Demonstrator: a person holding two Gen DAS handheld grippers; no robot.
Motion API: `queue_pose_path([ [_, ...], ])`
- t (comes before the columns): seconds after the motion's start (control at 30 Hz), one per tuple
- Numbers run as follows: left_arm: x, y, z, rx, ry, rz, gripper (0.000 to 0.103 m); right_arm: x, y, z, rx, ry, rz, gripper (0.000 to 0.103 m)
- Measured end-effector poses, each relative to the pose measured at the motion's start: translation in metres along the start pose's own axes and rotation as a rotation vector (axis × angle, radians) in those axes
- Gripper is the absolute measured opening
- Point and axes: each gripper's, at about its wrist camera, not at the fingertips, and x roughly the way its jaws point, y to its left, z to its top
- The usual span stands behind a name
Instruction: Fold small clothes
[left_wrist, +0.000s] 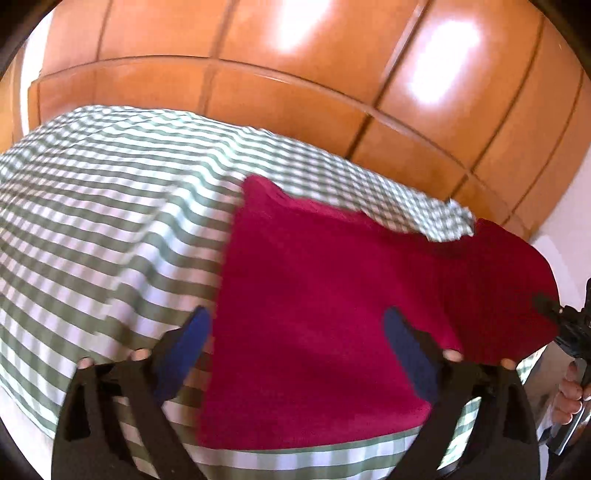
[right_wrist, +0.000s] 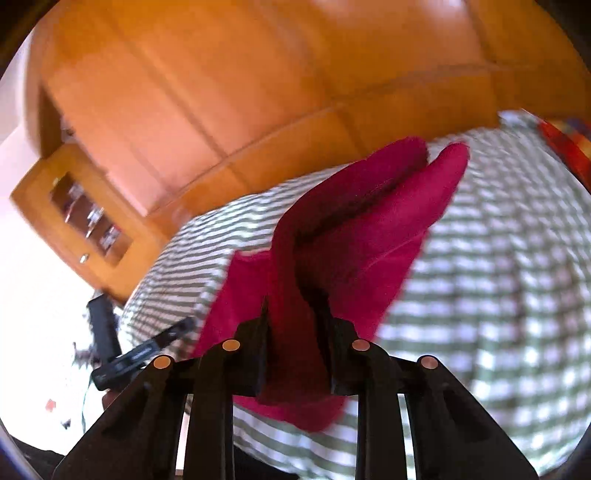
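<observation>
A green-and-white checked cover spreads across the bed, its pattern blurred in the right wrist view. Behind it stands a glossy orange-brown wooden wardrobe with panelled doors catching window light. To one side, a wooden cabinet with a glass door holds small items too blurred to identify.

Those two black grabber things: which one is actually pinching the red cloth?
The right gripper: its fingers are closed on a raised fold of the red cloth. The left gripper is spread wide open above the flat part, holding nothing.
</observation>
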Motion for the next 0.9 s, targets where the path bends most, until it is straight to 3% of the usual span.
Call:
queue_pose_path([
  [0.07, -0.001, 0.018, 0.006, -0.044, 0.01, -0.034, 0.069, 0.024, 0.028, 0.006, -0.046, 0.031, 0.029, 0.021],
  [0.17, -0.002, 0.041, 0.009, -0.118, 0.018, -0.093, 0.056, 0.068, 0.071, 0.006, -0.123, 0.104, 0.076, 0.02],
  [0.23, -0.003, 0.05, 0.009, -0.147, 0.017, -0.122, 0.054, 0.097, 0.092, -0.002, -0.153, 0.167, 0.1, 0.02],
  [0.33, -0.008, 0.066, 0.012, -0.186, 0.001, -0.143, 0.054, 0.139, 0.115, -0.025, -0.207, 0.269, 0.107, 0.02],
  [0.4, -0.008, 0.071, 0.012, -0.216, -0.002, -0.158, 0.061, 0.16, 0.123, -0.042, -0.242, 0.317, 0.084, 0.02],
  [0.47, -0.01, 0.079, 0.014, -0.261, -0.008, -0.179, 0.083, 0.168, 0.126, -0.052, -0.269, 0.331, 0.063, 0.02],
  [0.5, -0.011, 0.083, 0.015, -0.283, -0.015, -0.199, 0.084, 0.166, 0.126, -0.053, -0.271, 0.324, 0.074, 0.024],
  [0.6, -0.011, 0.086, 0.02, -0.309, -0.009, -0.267, 0.085, 0.141, 0.121, -0.048, -0.247, 0.294, 0.18, 0.06],
  [0.63, -0.011, 0.085, 0.022, -0.309, -0.006, -0.279, 0.086, 0.132, 0.121, -0.049, -0.253, 0.275, 0.188, 0.068],
  [0.73, -0.006, 0.078, 0.029, -0.293, 0.016, -0.325, 0.086, 0.098, 0.105, -0.046, -0.243, 0.219, 0.166, 0.068],
  [0.83, 0.002, 0.071, 0.032, -0.287, 0.051, -0.377, 0.087, 0.081, 0.084, -0.053, -0.226, 0.186, 0.081, 0.068],
  [0.9, 0.012, 0.068, 0.033, -0.286, 0.077, -0.363, 0.088, 0.072, 0.07, -0.058, -0.209, 0.172, 0.028, 0.068],
])
